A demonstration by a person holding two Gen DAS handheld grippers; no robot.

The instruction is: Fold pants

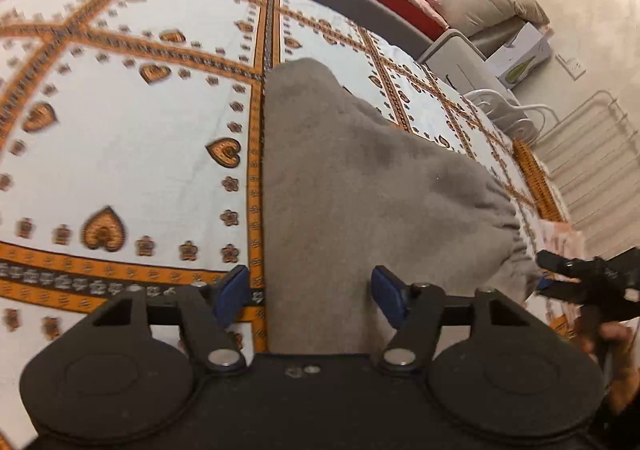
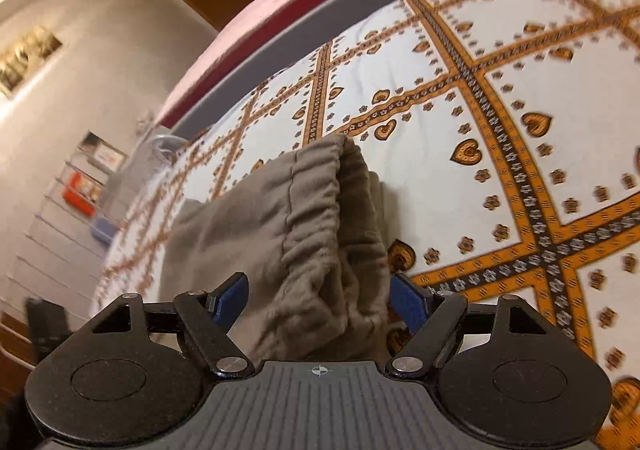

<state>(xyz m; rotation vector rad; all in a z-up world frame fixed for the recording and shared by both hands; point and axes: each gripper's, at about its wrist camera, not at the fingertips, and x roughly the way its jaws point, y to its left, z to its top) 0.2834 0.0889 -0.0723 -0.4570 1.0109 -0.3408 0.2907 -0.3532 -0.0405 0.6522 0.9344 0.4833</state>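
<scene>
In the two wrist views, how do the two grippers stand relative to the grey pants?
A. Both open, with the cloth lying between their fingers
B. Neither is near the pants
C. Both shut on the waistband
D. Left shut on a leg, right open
A: the left gripper and right gripper each show blue pads spread wide, with the grey pants between them, unclamped.

pants (image 1: 360, 185) lower end hidden

- Our left gripper (image 1: 310, 292) is matte black, with blue pads (image 1: 234, 290), silver pivot screws and two round discs.
- Our right gripper (image 2: 320, 298) matches, but its grey base is ribbed and bears a small crosshair mark.
</scene>
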